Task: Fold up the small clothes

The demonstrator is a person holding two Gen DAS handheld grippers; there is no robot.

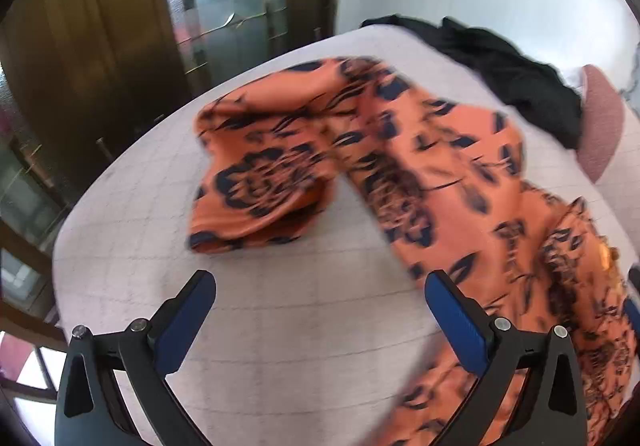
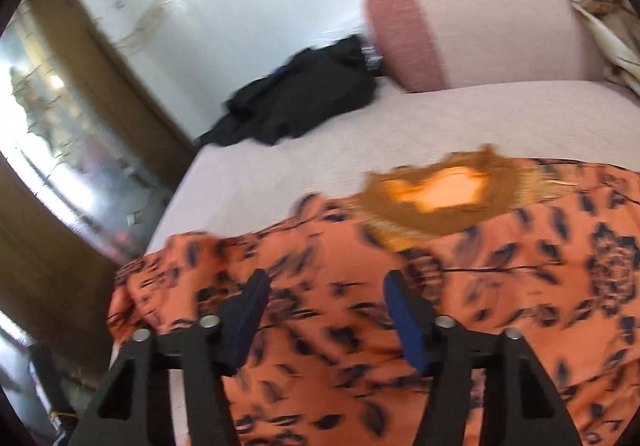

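The orange floral garment (image 1: 404, 150) is lying spread across the pale quilted bed (image 1: 280, 310), one sleeve doubled back on itself toward the bed's left side, the body trailing off to the right. In the right wrist view, the neckline with its tan yoke (image 2: 436, 202) is facing up.

The left hand-held gripper (image 1: 320, 306) is hovering over bare bed, jaws standing wide, nothing between them. The right hand-held gripper (image 2: 324, 306) is hanging above the garment's body, jaws partly apart, no cloth pinched.

A black garment (image 2: 296, 102) is sitting bunched near the far edge, beside a pink bolster (image 2: 460, 26).

Risks, as judged:
- The fabric looks thin and slippery, so a shallow pinch may be catching one layer only and dragging the fold askew.
- The doubled sleeve may be sliding open if the body is tugged.
- Both views are smeared, so edges are hard to place.
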